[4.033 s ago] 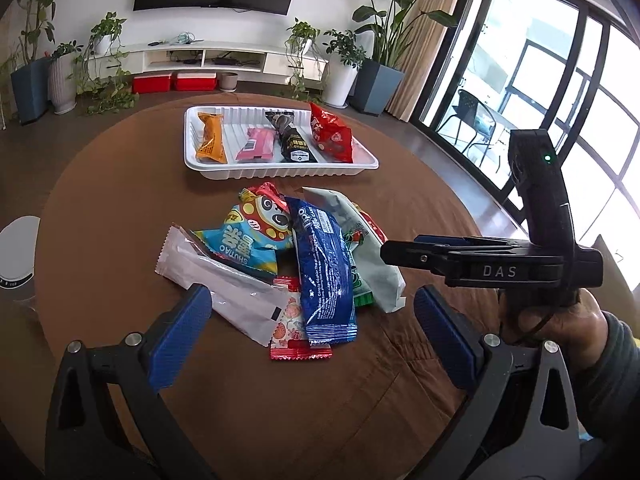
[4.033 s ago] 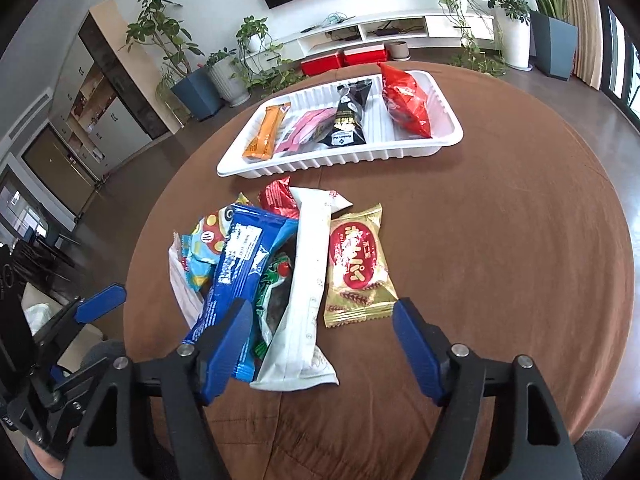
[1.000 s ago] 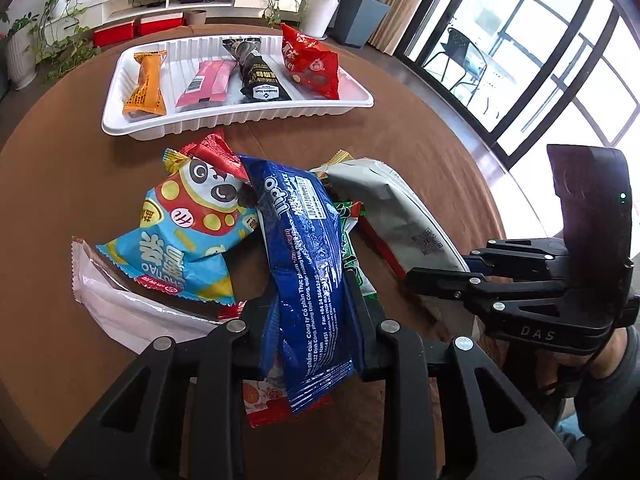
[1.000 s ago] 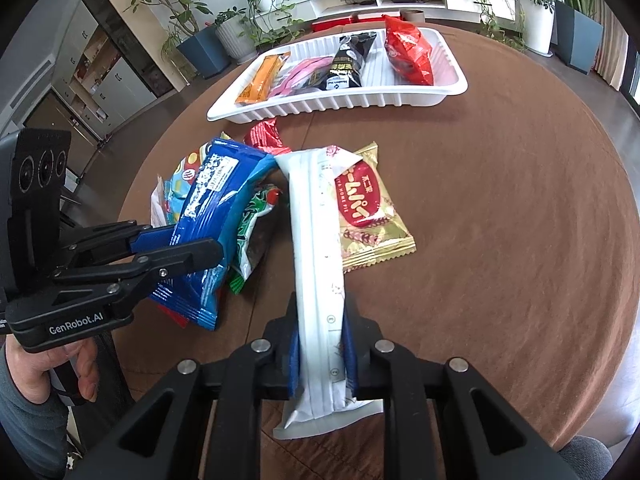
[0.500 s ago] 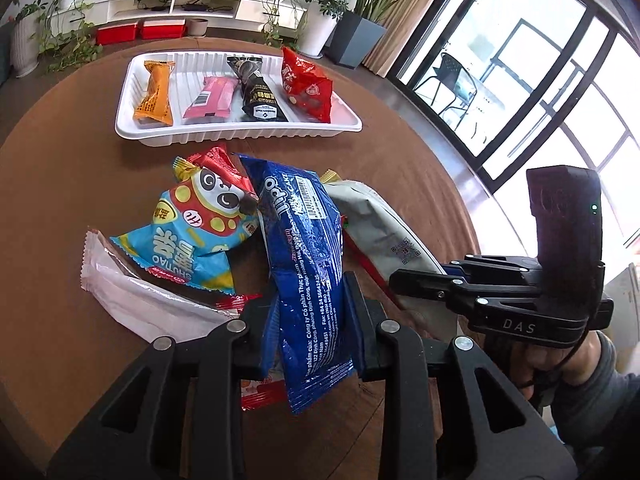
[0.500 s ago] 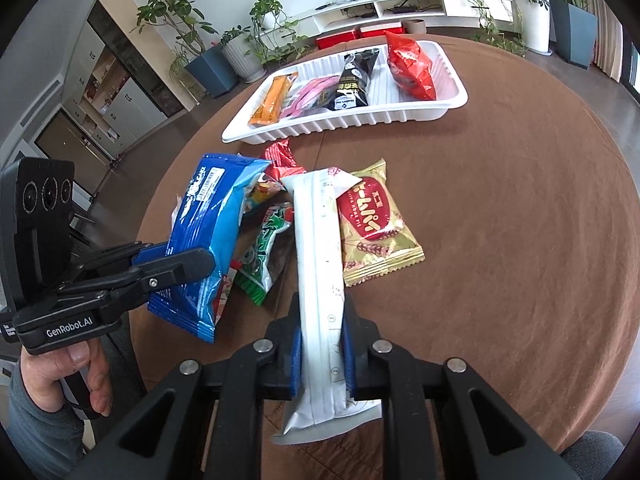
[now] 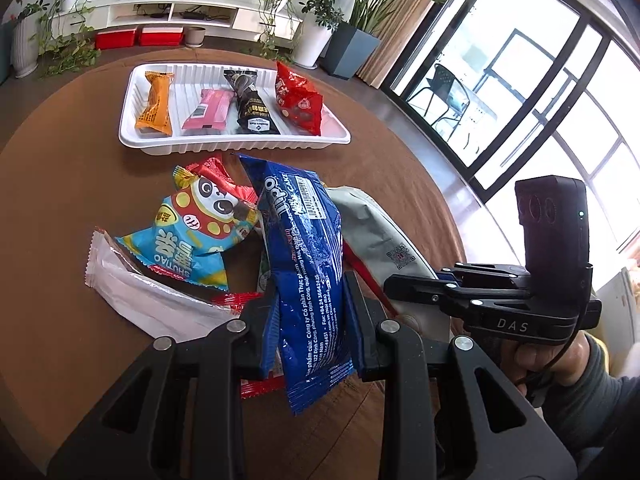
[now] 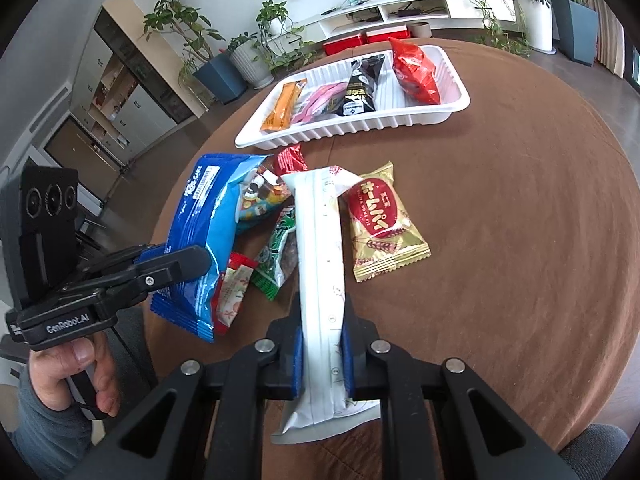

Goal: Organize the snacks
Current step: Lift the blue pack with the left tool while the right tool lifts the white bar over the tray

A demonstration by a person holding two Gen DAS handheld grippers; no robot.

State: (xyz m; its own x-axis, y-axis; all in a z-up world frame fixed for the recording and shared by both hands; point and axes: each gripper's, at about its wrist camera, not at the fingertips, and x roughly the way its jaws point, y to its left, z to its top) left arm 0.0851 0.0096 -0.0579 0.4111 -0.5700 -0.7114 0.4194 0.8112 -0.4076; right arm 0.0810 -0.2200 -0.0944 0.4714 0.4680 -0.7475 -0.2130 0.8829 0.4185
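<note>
My left gripper (image 7: 312, 316) is shut on a long blue snack pack (image 7: 304, 248) and holds it lifted above the pile; it also shows in the right wrist view (image 8: 208, 236). My right gripper (image 8: 322, 344) is shut on a long white snack pack (image 8: 320, 264), raised off the table; this pack shows in the left wrist view (image 7: 384, 240). A white tray (image 7: 240, 146) at the table's far side holds orange, pink, black and red packs. The tray also shows in the right wrist view (image 8: 360, 128).
On the brown round table (image 8: 520, 240) lie a panda pack (image 7: 192, 232), a clear white wrapper (image 7: 144, 300), a gold-red pack (image 8: 380, 224), a green pack (image 8: 280, 256) and small red packs. Plants, a TV shelf and windows stand beyond.
Both grippers, open above the pile four seconds ago, have shut on their packs. Over the last second both packs have risen higher off the pile.
</note>
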